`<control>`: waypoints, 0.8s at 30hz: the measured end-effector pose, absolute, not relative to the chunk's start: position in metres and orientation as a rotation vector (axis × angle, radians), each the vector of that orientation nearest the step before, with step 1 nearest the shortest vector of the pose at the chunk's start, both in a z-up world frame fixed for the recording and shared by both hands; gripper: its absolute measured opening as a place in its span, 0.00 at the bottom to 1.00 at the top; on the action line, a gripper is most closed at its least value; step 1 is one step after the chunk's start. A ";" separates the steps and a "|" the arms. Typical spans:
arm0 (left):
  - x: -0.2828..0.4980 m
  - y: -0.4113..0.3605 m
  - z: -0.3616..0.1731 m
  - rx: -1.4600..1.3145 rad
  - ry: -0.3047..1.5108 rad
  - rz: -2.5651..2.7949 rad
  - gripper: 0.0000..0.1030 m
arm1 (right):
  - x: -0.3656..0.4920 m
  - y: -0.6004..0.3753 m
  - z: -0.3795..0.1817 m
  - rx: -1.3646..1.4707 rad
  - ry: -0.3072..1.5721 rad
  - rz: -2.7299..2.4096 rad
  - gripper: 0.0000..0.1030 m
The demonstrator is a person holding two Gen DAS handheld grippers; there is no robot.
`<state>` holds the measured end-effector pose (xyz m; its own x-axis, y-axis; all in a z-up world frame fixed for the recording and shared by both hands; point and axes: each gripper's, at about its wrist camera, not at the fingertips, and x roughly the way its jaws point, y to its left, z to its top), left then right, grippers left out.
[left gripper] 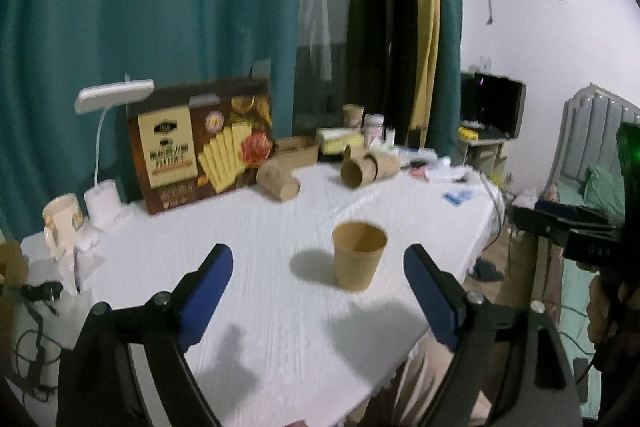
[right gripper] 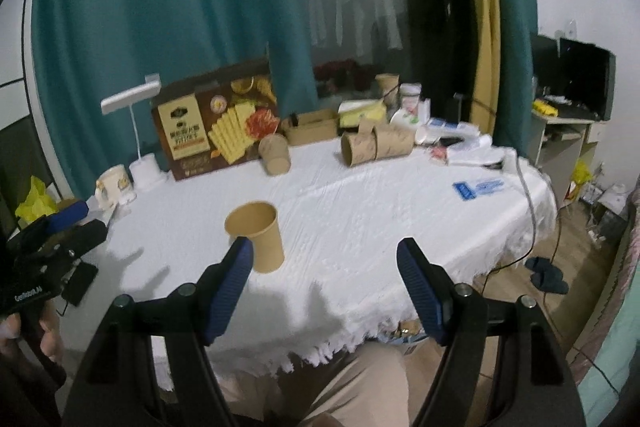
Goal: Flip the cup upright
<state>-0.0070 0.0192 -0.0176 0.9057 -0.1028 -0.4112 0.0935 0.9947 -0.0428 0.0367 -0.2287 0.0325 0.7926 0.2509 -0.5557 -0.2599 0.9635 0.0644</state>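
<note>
The cup (left gripper: 360, 255) stands upright near the table's (left gripper: 260, 227) front edge; left claw (left gripper: 318, 263) and right claw (right gripper: 324, 259) both hang spread, empty.

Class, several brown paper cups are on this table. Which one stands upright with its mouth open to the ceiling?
The lone paper cup nearest the grippers, on the bare white cloth. The cups at the back lie on their sides.

one upright paper cup (left gripper: 359, 255), three lying cups (left gripper: 278, 179), one mug (left gripper: 62, 223).
</note>
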 end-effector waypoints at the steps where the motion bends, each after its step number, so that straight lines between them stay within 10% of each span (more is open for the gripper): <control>1: -0.009 0.018 -0.013 -0.021 0.402 -0.107 0.86 | 0.034 -0.230 0.038 -0.018 0.581 0.269 0.70; 24: -0.036 0.041 0.056 -0.005 0.156 -0.038 0.99 | -0.004 -0.207 0.117 -0.046 0.351 0.255 0.80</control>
